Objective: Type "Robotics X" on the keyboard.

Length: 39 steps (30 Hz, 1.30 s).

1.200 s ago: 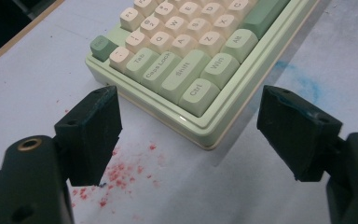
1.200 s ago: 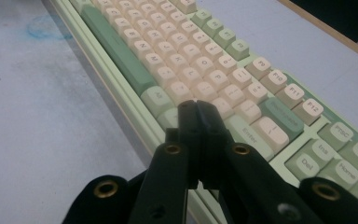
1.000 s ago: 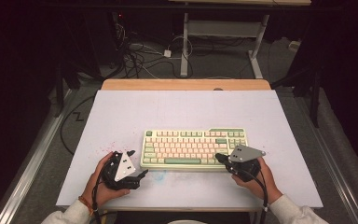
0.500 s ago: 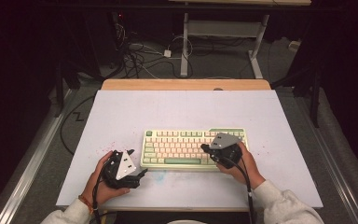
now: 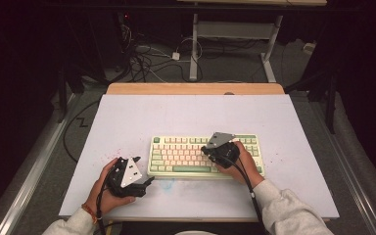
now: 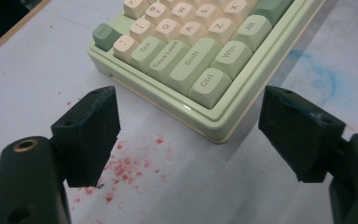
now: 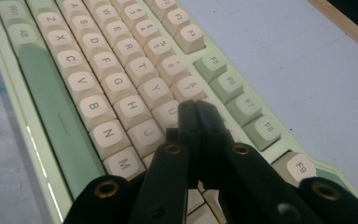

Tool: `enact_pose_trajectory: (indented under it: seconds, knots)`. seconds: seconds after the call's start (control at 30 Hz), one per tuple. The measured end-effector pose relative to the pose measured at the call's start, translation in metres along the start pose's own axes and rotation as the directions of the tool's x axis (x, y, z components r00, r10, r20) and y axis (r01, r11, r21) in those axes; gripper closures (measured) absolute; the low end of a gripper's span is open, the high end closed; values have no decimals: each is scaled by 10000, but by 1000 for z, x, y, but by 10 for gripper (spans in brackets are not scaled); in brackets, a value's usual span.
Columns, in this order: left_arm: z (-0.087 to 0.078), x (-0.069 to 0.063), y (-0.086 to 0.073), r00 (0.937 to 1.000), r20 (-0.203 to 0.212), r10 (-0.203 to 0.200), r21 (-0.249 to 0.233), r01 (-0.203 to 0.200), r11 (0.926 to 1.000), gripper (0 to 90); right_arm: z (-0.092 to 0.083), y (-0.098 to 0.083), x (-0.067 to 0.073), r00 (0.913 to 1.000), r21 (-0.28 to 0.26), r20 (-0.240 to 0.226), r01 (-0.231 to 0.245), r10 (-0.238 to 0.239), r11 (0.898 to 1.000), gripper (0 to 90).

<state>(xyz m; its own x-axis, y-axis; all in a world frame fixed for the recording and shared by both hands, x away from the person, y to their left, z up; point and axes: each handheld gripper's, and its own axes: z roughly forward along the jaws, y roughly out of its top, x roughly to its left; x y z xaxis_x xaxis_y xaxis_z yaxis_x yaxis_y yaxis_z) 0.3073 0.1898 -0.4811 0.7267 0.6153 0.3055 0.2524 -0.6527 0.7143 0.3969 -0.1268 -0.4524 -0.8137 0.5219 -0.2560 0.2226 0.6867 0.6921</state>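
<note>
Your right gripper (image 5: 214, 148) hangs over the keyboard (image 5: 176, 155), above the right half of its key field, with your right hand (image 5: 239, 161) behind it over the board's right end. Its jaws are clenched together with nothing between them; in the right gripper view (image 7: 196, 111) the two tips meet as one point just above the keys near U and 7, and whether they touch a key you cannot tell from here. The keyboard, pale green with cream keys, lies on the white sheet (image 5: 186, 115) that covers the bench, a little right of the middle and nearer the front edge than the back, its long side parallel to that edge. Your left gripper (image 5: 142, 182) rests low near the front left of the sheet, just beside the keyboard's front left corner, held in your left hand (image 5: 105, 191). Its jaws stand wide and released, gripping nothing; in the left gripper view (image 6: 200, 135) that corner, with the Ctrl key (image 6: 209, 85), sits ahead of the gap, apart from both pads. Red specks (image 6: 121, 165) dot the sheet by the left pad.
</note>
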Motion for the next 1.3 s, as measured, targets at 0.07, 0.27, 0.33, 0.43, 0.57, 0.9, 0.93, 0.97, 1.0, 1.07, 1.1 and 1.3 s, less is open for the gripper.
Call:
enact_pose_trajectory:
  seconds: [0.07, 0.27, 0.33, 0.43, 0.57, 0.9, 0.93, 0.97, 1.0, 1.07, 1.1, 1.3]
  knots:
    - [-1, 0, 1, 9999, 91, -68, -69, 68, 10000, 197, 3, 1, -1, 10000, 63, -2, 12, -12, 10000, 900]
    - [-2, -1, 2, 9996, 211, -210, -187, 214, 9996, 197, 6, 1, -1, 10000, 198, -28, -23, 23, 9998, 900]
    - [-2, 0, 1, 9995, 215, -231, -158, 234, 9996, 197, 6, 1, -1, 10000, 202, 20, -66, 65, 9998, 900]
    - [-3, 0, 2, 9995, 196, -246, -161, 249, 9996, 197, 8, 0, 0, 10000, 403, -9, 1, 0, 9992, 900]
    - [-3, 0, 1, 9995, 204, -223, -127, 226, 9997, 197, 8, 0, 1, 9999, 403, 4, 102, -103, 9991, 900]
    - [-1, 0, 0, 9994, 245, -249, -21, 250, 9997, 197, -1, 2, -1, 10000, -86, 83, -28, 29, 10000, 898]
    - [-1, 0, 1, 9994, 247, -238, -6, 238, 9997, 197, -2, 2, -1, 9999, -134, 87, -76, 77, 9999, 895]
    - [-1, 0, 1, 9994, 263, -243, -3, 243, 9997, 197, -3, 2, -1, 9999, -191, 98, -102, 104, 9998, 891]
    - [-1, 0, 1, 9994, 259, -243, -3, 243, 9997, 198, -3, 2, -1, 9998, -214, 92, -147, 149, 9997, 886]
    - [0, 0, 1, 9994, 266, -241, 25, 240, 9997, 197, -5, 2, -2, 9998, -302, 113, -162, 165, 9994, 874]
    - [0, 0, 0, 9993, 277, -245, 41, 244, 9997, 198, -6, 2, -2, 9998, -344, 135, -163, 168, 9993, 869]
    - [0, 0, 0, 9993, 274, -250, 73, 248, 9997, 198, -11, 2, -3, 9994, -607, 231, -232, 246, 9979, 794]
